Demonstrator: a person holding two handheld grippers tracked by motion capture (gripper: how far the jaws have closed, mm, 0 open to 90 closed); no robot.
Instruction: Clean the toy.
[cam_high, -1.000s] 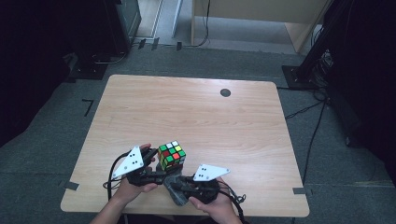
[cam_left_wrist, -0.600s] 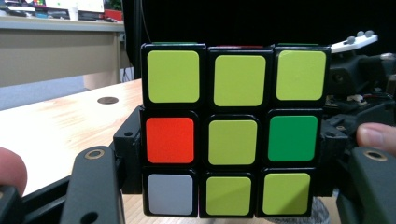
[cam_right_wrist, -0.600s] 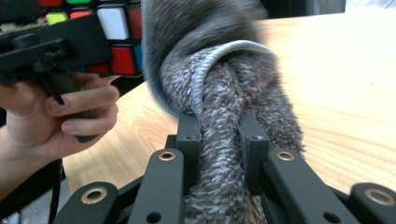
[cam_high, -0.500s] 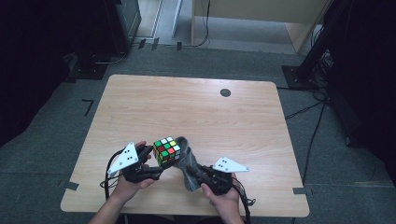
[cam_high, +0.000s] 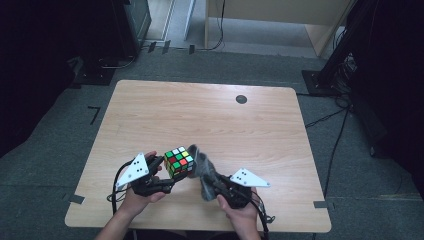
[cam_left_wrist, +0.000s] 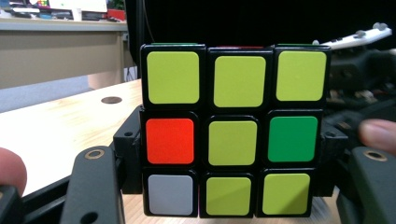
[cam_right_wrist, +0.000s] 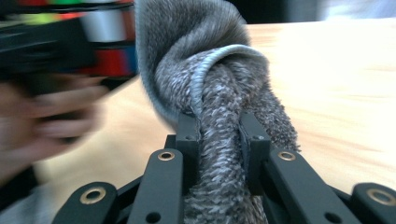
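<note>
Left gripper (cam_high: 162, 172) clamps cube (cam_high: 179, 161) (raised, tilted); right gripper (cam_high: 212, 186) pinches grey cloth (cam_high: 202, 167) against it.

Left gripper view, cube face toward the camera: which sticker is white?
The bottom-left sticker on the cube. The one above it is red, the middle-right one green, the other six yellow.

The cube (cam_left_wrist: 232, 130) is black-framed; the face in the left gripper view is yellow-green, save a red sticker at 9 o'clock, a green one at 3 o'clock and a white one at 7 o'clock. From above its stickers (cam_high: 179, 161) are white, green, red and yellow. The cloth (cam_right_wrist: 219, 98) is mottled grey with a pale edge; the table (cam_high: 200, 117) is light wood grain with a dark round spot (cam_high: 241, 99) at 1 o'clock.
</note>
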